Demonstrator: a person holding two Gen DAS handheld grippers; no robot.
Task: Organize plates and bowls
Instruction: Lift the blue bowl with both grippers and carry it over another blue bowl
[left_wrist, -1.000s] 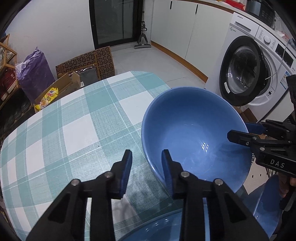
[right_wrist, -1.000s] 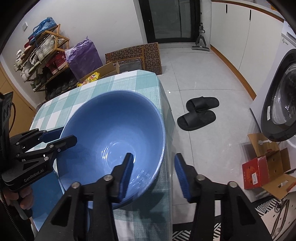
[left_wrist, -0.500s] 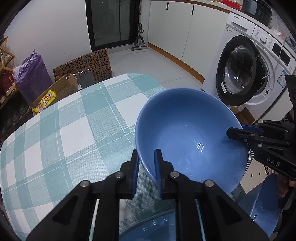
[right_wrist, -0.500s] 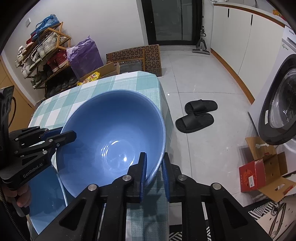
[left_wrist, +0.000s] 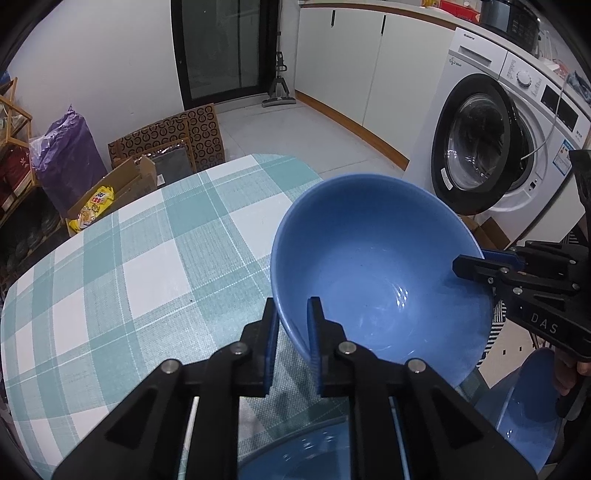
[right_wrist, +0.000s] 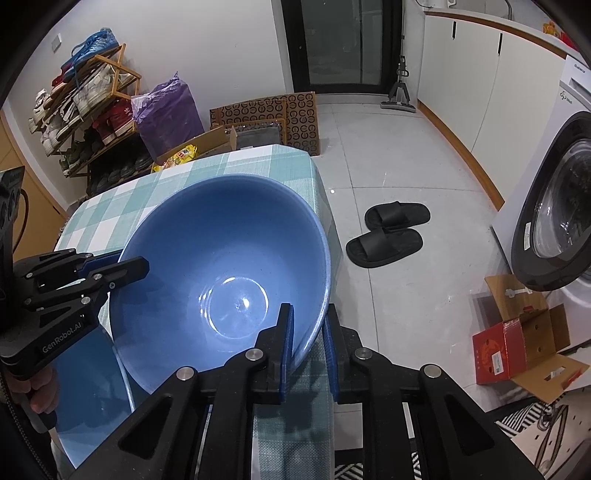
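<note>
Blue bowl is clamped at opposite rims by left gripper and right gripper. Glazed ceramic presumed: rigid, slippery, breakable; rim grip kept level.

The big blue bowl looks smooth and shiny, like glazed pottery, and light spots glint on its bottom. The left tool and the right tool are matt black plastic with round silver metal bolts and blue pads. Under them, the surface wears a woven check cloth that looks rough. Below the left tool, another blue dish shines too. Past the right tool, the floor tiles are smooth and a bit glossy.
</note>
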